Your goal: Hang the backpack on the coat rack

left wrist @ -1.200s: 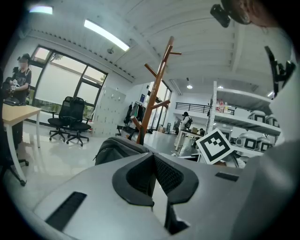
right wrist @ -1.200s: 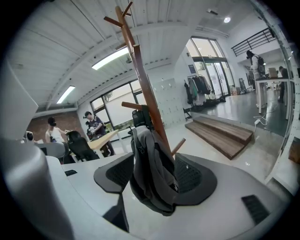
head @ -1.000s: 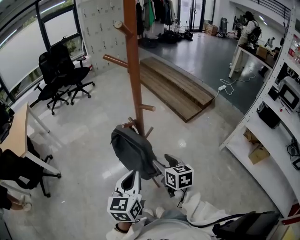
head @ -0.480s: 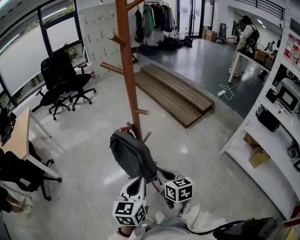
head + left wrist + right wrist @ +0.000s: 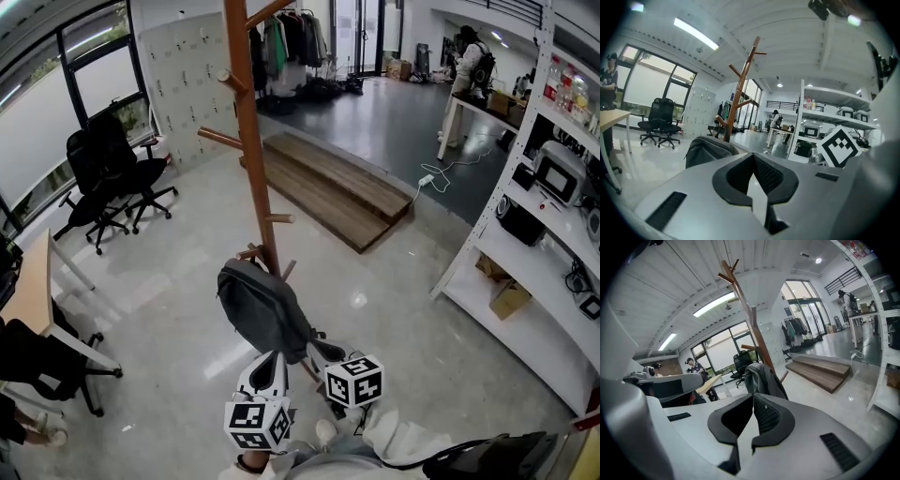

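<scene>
Nearest, the left gripper point(image 5: 753, 155) and right gripper point(image 5: 753, 396) both have their jaws pressed together on nothing. Just beyond them the grey backpack point(image 5: 262, 305) hangs low on the wooden coat rack point(image 5: 251, 141), its top at the lowest pegs. Bare pale floor point(image 5: 178, 272) lies open around the pole. A desk point(image 5: 33, 272) edges the near left, and white shelves point(image 5: 539, 281) line the right. Farther off, office chairs point(image 5: 108, 178) stand at left and a low wooden platform point(image 5: 328, 183) lies behind the rack.
</scene>
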`<action>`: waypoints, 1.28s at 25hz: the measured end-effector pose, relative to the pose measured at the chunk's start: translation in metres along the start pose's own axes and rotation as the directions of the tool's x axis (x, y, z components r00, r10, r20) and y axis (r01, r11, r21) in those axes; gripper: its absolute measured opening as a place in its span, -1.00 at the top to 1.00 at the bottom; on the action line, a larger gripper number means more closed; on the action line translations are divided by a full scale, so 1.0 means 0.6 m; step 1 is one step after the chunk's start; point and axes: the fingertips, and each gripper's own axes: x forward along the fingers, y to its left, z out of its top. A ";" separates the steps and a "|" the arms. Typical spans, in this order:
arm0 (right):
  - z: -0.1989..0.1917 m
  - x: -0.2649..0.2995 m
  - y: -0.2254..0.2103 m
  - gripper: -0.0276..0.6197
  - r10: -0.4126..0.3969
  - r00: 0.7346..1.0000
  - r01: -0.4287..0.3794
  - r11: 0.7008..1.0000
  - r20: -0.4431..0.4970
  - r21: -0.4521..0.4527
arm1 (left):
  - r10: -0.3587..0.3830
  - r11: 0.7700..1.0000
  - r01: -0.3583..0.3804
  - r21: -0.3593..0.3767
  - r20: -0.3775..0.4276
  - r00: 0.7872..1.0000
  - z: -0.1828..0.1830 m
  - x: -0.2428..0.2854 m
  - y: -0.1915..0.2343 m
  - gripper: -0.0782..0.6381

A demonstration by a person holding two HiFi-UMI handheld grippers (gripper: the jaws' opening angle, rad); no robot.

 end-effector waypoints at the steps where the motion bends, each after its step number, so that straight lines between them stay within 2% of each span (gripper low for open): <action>1: 0.002 -0.004 0.007 0.87 -0.004 1.000 0.004 1.000 0.008 -0.001 | -0.001 1.000 0.001 -0.001 -0.001 1.000 -0.001 -0.006 0.002 0.77; 7: -0.007 -0.029 0.050 0.87 -0.040 0.999 0.041 0.999 0.036 -0.025 | -0.014 1.000 0.014 0.001 0.006 1.000 -0.008 -0.055 0.010 0.77; 13: -0.033 -0.047 0.085 0.87 -0.051 0.998 0.052 0.998 0.026 -0.032 | -0.011 1.000 0.011 -0.011 0.005 1.000 -0.021 -0.095 0.020 0.77; 22: -0.016 -0.065 0.107 0.87 -0.028 0.998 0.032 0.996 0.054 -0.078 | 0.032 0.999 -0.031 -0.004 0.019 0.999 -0.019 -0.112 0.021 0.77; 32: -0.015 -0.090 0.111 0.87 0.000 0.998 0.006 0.996 0.059 -0.092 | 0.028 0.999 -0.029 0.021 0.030 0.999 -0.012 -0.114 -0.011 0.77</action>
